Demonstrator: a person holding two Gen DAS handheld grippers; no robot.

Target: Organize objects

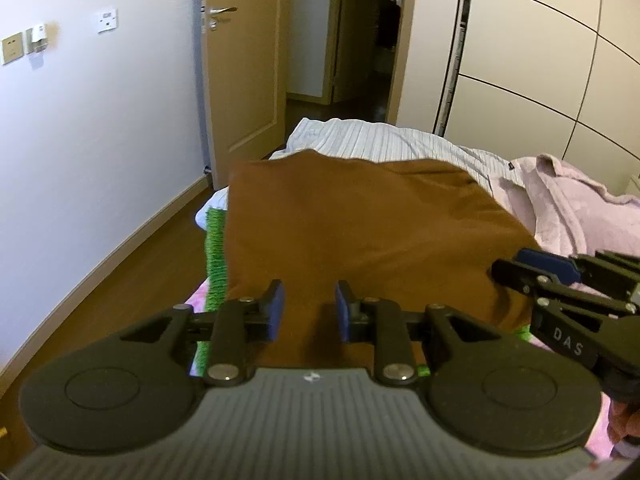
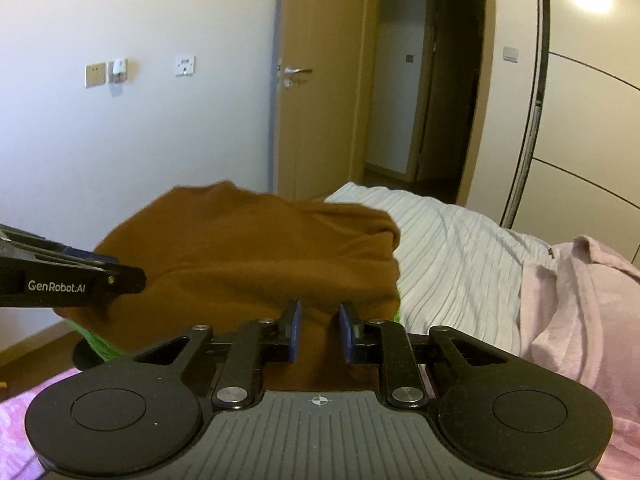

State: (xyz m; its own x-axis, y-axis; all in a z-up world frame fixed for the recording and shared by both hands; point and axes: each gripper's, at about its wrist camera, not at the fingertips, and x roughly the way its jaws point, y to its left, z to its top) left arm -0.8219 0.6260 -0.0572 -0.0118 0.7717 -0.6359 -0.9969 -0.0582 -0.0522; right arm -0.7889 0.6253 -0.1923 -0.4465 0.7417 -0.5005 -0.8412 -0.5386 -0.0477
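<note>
Straight ahead of both grippers lies the folded brown fabric cloth (image 1: 360, 220); left gripper (image 1: 310, 310) and right gripper (image 2: 319, 330) hover narrowly parted, empty, equally near.

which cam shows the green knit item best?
Left wrist: the green knit item shows as a long strip beside the brown cloth. Right wrist shows only a sliver under that cloth.

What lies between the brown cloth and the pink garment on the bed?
A white striped sheet fills the stretch between the brown cloth and the pink garment, clearest in the right wrist view.
</note>
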